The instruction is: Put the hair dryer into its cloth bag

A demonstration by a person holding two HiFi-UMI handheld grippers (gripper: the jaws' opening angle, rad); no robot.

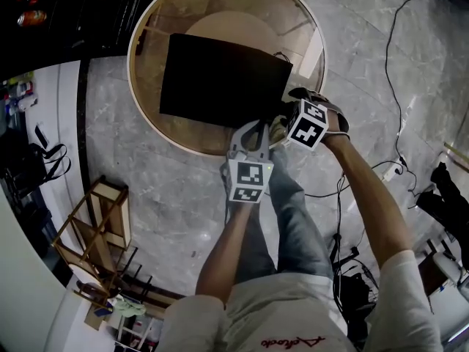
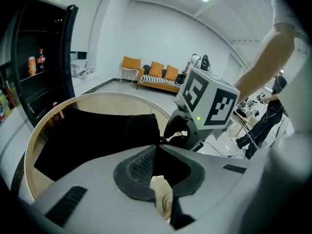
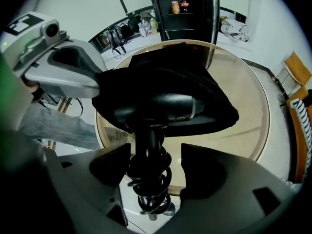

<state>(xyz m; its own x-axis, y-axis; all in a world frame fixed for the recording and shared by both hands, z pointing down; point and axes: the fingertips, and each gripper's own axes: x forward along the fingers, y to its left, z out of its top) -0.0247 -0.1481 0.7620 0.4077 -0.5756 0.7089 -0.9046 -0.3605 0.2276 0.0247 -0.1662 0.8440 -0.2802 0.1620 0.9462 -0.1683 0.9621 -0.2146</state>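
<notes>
The black cloth bag (image 1: 220, 79) lies flat on the round glass-topped table (image 1: 146, 101). My left gripper (image 1: 255, 126) is shut on the bag's near edge (image 2: 97, 140), its jaws (image 2: 156, 149) closed together with black cloth at their tip. The black hair dryer (image 3: 161, 108) has its body in the bag's mouth (image 3: 170, 77), while its handle and coiled cord (image 3: 151, 189) hang toward me. My right gripper (image 3: 155, 165) is open, with the handle between the wide jaws and a gap on each side. In the head view the right gripper (image 1: 284, 123) hangs just right of the left one.
The table's wooden rim (image 3: 253, 126) runs close under both grippers. Wooden stools (image 1: 95, 226) stand on the marble floor at the left, and cables (image 1: 396, 86) trail on the right. A black shelf with bottles (image 3: 180, 6) and an orange sofa (image 2: 156, 72) stand farther off.
</notes>
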